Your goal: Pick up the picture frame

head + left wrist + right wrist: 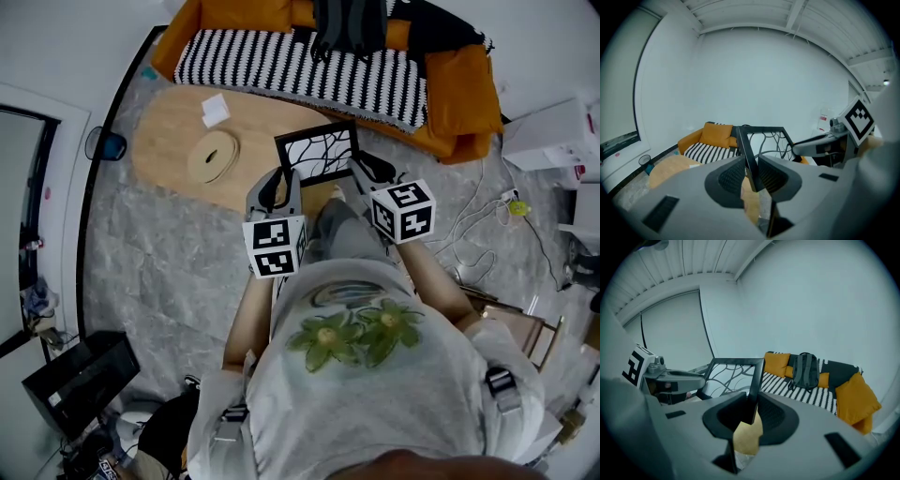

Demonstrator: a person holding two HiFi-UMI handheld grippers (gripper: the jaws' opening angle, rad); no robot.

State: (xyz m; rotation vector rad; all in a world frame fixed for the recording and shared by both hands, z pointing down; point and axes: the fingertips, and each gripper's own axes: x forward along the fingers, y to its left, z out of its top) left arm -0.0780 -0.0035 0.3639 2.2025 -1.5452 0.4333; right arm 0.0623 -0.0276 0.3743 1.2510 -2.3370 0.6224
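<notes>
A black picture frame [319,153] with a white sheet of dark branching lines hangs above the near edge of the wooden table [169,141], held between both grippers. My left gripper [286,178] is shut on the frame's left side bar [746,150]. My right gripper [359,167] is shut on its right side bar [754,385]. In the left gripper view the frame [764,138] rises from the jaws with the right gripper [820,145] beyond it. The right gripper view shows the frame [733,373] and the left gripper [670,378] behind it.
On the table lie a round wooden disc [213,156] and a white paper [215,110]. An orange sofa [459,94] with a striped blanket [300,66] and a dark backpack [349,23] stands behind. Cables [487,216] trail on the floor at right, boxes [553,136] beyond.
</notes>
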